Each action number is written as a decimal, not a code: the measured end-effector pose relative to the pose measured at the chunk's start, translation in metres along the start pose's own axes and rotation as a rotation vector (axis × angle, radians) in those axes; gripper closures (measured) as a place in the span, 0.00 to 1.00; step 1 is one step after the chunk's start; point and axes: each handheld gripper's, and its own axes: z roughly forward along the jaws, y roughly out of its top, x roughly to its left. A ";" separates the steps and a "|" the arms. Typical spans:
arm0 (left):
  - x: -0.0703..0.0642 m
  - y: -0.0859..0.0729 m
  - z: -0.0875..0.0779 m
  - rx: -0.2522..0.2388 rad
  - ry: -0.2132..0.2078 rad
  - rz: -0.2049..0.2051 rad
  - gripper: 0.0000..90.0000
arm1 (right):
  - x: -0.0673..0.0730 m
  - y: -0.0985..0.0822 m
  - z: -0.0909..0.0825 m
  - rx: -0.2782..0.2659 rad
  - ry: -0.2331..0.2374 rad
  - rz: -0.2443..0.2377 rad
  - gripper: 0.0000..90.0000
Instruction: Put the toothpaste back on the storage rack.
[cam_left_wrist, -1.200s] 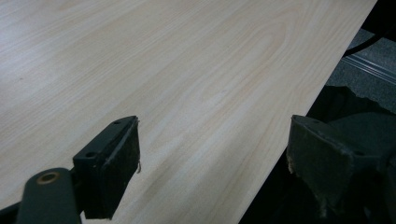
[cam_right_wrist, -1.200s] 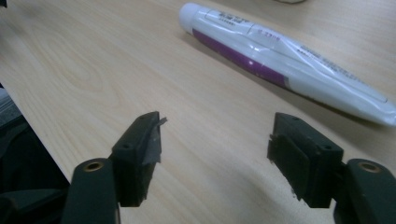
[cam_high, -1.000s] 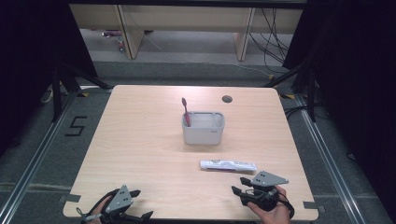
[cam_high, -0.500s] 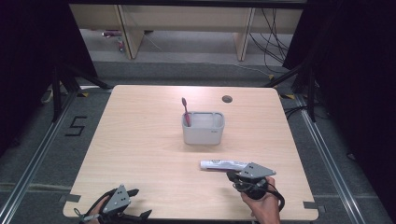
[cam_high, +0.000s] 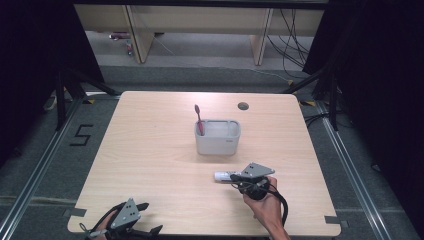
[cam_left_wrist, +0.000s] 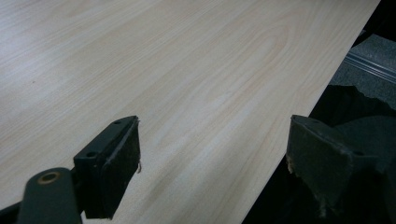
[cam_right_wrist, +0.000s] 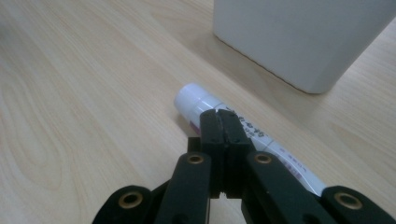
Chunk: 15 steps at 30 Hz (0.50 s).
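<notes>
toothpaste tube (cam_high: 226, 176): white, lying flat on the counter (cam_high: 150, 150), just in front of the white holder (cam_high: 217, 137) and apart from it, cap end toward the counter's left.

high view: holder stands near the counter's middle with a red toothbrush (cam_high: 198, 119) upright in its left part. right claw (cam_high: 239, 180), held in the person's hand (cam_high: 267, 207), sits over the tube's right portion, hiding it. left claw (cam_high: 145, 220) rests at the near left corner of the counter, well apart from everything. a dark round hole (cam_high: 243, 106) marks the far edge.

left gripper view: jaws spread wide, released, nothing between them; bare wood grain below and the counter edge running past the right-hand jaw.

right gripper view: jaws clenched together with no gap, tips just above the tube (cam_right_wrist: 243, 135) near its cap end, gripping nothing; the tube runs slantwise beneath and behind them. holder wall (cam_right_wrist: 303, 42) rises close behind.

handling note (judgement): the step in hand appears to be taking up the tube. the right claw should part its jaws first, straddle the tube across its width behind the cap, lower until the pads flank the body, then close gently, since a soft tube will flatten or slip. keep clear of the holder wall when lifting.
</notes>
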 end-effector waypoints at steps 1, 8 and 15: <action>0.001 0.000 0.000 0.005 0.000 0.007 0.19 | -0.001 0.001 0.002 0.001 0.004 -0.003 1.00; 0.003 -0.001 0.000 0.021 0.006 0.026 0.19 | 0.000 0.015 0.016 0.005 0.002 0.016 1.00; 0.003 -0.001 0.000 0.017 0.013 0.017 0.19 | -0.002 0.025 0.034 0.040 -0.005 0.019 1.00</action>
